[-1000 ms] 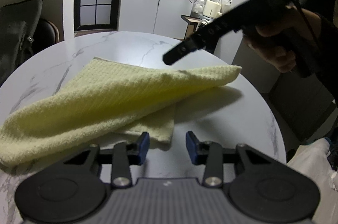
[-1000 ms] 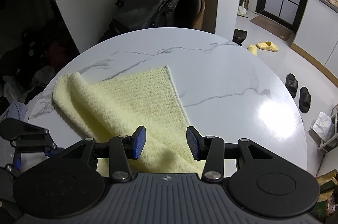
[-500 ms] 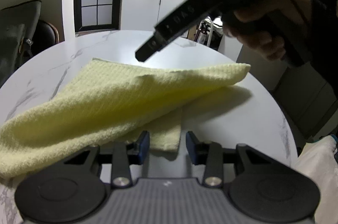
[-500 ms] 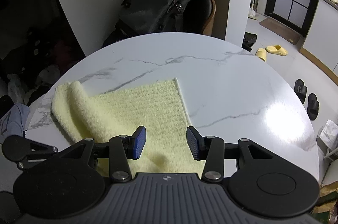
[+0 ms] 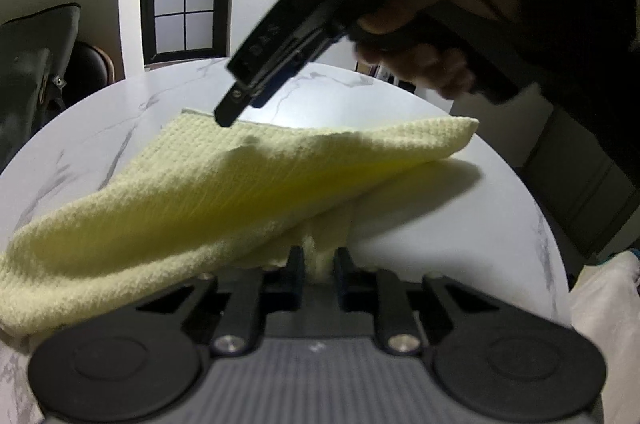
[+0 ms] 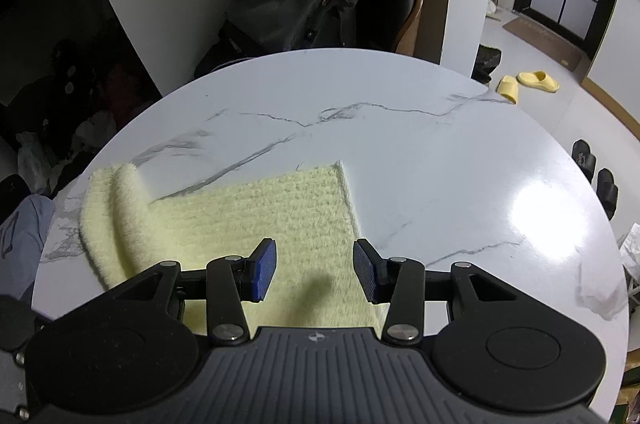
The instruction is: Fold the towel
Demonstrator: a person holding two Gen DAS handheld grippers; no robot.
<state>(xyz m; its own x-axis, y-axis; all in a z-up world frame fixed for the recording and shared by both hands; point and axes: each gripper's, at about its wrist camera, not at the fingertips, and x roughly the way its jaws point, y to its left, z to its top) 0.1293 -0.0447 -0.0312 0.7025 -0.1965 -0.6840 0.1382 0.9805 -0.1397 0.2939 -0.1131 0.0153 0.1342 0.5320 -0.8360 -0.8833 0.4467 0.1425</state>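
My left gripper [image 5: 318,266] is pinched on a corner of the yellow towel [image 5: 224,192], which lies partly folded on the marble table [image 5: 460,216]. At 1 o'clock, my right gripper [image 6: 315,274] hovers above the towel, fingers wide apart, holding nothing.

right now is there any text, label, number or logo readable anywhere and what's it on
Raised characters on the side of the right gripper, seen from the left wrist: blurred, not readable for sure.
Small emblem on the right gripper's grey body, in its own view: a symbol, no letters.
Small emblem on the left gripper body: too faint to read.
Yellow towel, marble table: no text.
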